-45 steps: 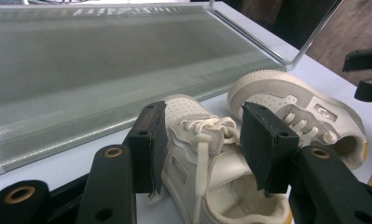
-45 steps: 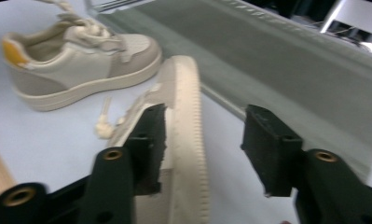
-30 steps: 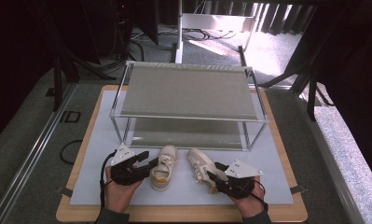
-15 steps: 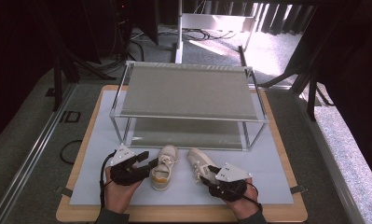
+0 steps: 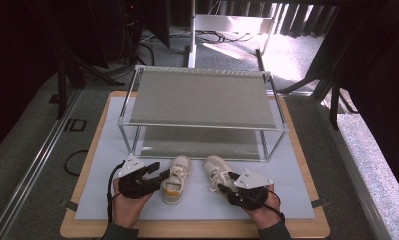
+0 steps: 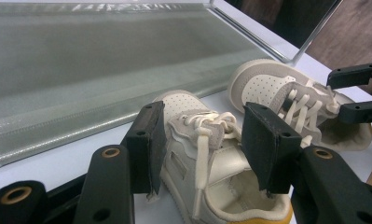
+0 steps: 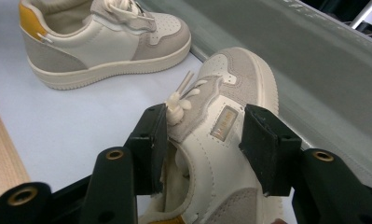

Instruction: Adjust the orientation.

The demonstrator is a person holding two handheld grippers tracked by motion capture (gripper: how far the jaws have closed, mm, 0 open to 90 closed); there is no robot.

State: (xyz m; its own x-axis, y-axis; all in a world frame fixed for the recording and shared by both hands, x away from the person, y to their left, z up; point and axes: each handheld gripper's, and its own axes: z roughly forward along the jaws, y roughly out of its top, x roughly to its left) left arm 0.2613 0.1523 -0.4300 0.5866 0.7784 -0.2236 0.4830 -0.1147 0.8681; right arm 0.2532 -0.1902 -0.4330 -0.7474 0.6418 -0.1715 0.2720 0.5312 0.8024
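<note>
Two small cream-and-grey lace-up sneakers stand side by side on the pale blue mat [image 5: 102, 200], near its front edge and just in front of the clear acrylic two-level shelf with grey liners [image 5: 202, 100].

**Left gripper** [image 5: 157, 176]: jaws about half open, straddling the left sneaker [image 5: 175, 172] at the tongue. In the left gripper view the left pad [image 6: 148, 144] sits against the shoe's side; the right pad [image 6: 267, 144] stands at the collar, and whether it presses cannot be told. The shoe rests flat on its sole.

**Right gripper** [image 5: 226, 184]: jaws have just been opening and stand about half open, with the right sneaker [image 5: 218, 170] between them. In the right gripper view the left pad [image 7: 151, 144] lies close to the laces; a visible gap separates the right pad [image 7: 267, 149] from the shoe's side. No grip is evident.

**Clearances:**
- The two sneakers are apart, with bare mat between them.
- Both toes point toward the shelf's lower opening and stop just short of its front edge.
- Open mat lies to the outer side of each hand; the wooden tabletop [image 5: 187, 230] edge runs just behind the wrists.
</note>
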